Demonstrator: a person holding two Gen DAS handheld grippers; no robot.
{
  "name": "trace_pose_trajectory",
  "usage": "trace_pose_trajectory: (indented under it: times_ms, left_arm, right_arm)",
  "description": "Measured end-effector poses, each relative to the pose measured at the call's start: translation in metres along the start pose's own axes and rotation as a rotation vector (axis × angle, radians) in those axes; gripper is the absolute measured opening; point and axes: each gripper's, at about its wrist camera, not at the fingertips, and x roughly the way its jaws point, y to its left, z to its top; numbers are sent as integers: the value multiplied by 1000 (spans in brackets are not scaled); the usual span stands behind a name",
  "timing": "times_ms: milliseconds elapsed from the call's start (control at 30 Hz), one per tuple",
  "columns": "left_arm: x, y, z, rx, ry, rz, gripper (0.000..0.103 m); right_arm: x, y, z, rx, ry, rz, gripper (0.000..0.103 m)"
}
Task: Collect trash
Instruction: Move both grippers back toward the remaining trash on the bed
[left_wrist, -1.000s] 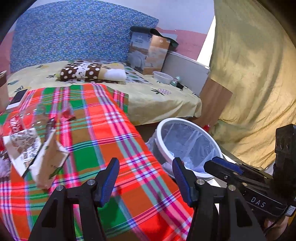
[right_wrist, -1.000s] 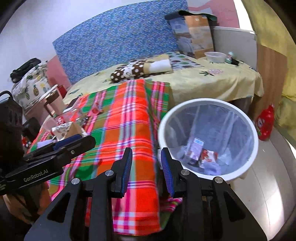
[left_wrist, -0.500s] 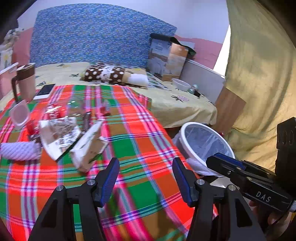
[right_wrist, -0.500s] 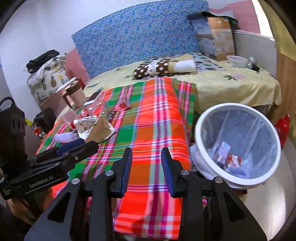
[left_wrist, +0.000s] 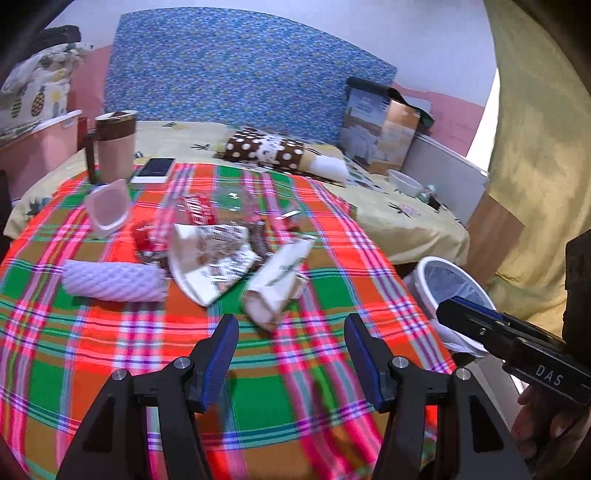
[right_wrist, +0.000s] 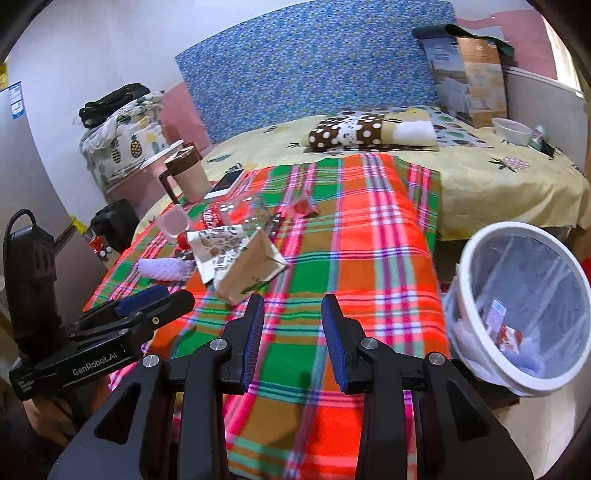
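Trash lies on the plaid cloth (left_wrist: 332, 266): a tan paper bag (left_wrist: 277, 280), a printed wrapper (left_wrist: 210, 258), a white foam sleeve (left_wrist: 114, 280), a pink plastic cup (left_wrist: 107, 210) and red wrappers (left_wrist: 199, 212). My left gripper (left_wrist: 291, 332) is open and empty, just short of the tan bag. My right gripper (right_wrist: 291, 306) is also open with nothing between its fingers, over the cloth to the right of the tan bag (right_wrist: 251, 269). The white-rimmed bin (right_wrist: 524, 388) stands on the floor at the right and has some wrappers inside. Each gripper shows in the other's view: the left (right_wrist: 166, 297), the right (left_wrist: 454, 310).
A brown-lidded mug (left_wrist: 114, 147) and a phone (left_wrist: 153, 170) sit at the cloth's far left. A polka-dot pillow (left_wrist: 266, 149), a cardboard box (left_wrist: 380, 136) and a bowl (left_wrist: 404, 182) lie farther back on the bed. A yellow curtain (left_wrist: 535, 147) hangs at the right.
Both grippers swung left, away from the bin and toward the trash pile. The bin slid to the right edge of both views. Neither gripper's opening changed.
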Motion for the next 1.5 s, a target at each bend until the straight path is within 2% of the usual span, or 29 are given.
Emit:
trace_pose_trajectory:
  times_ms: [333, 633, 700, 767, 800, 1067, 1233, 1300, 1367, 1467, 1500]
  left_arm:
    - [-5, 58, 12, -85, -31, 100, 59]
    - [5, 112, 14, -228, -13, 161, 59]
    - [8, 122, 16, -259, -11, 172, 59]
    - [12, 131, 16, -298, -6, 180, 59]
    - [15, 136, 17, -323, -1, 185, 59]
    - [38, 161, 22, -460, 20, 193, 59]
    - [49, 165, 32, -499, 8, 196, 59]
    - [53, 166, 35, -510, 4, 203, 59]
    - [59, 167, 38, -511, 6, 212, 59]
    - [66, 168, 40, -503, 15, 234, 59]
    - [67, 168, 40, -491, 18, 248, 59]
  right_arm:
    - [28, 29, 12, -35, 37, 56, 35]
    - [59, 40, 20, 24, 80, 85, 35]
    - [65, 41, 21, 41, 92, 89, 41]
    - [69, 42, 22, 55, 100, 96, 54]
    - [71, 42, 22, 59, 103, 97, 55]
    - [90, 42, 25, 79, 146, 64, 55]
    - [97, 37, 25, 91, 158, 44, 55]
    - [99, 35, 23, 97, 163, 40, 52]
    - [100, 34, 23, 95, 167, 41, 36]
    - [99, 35, 23, 89, 162, 54, 24]
    - [98, 36, 23, 81, 156, 53, 23]
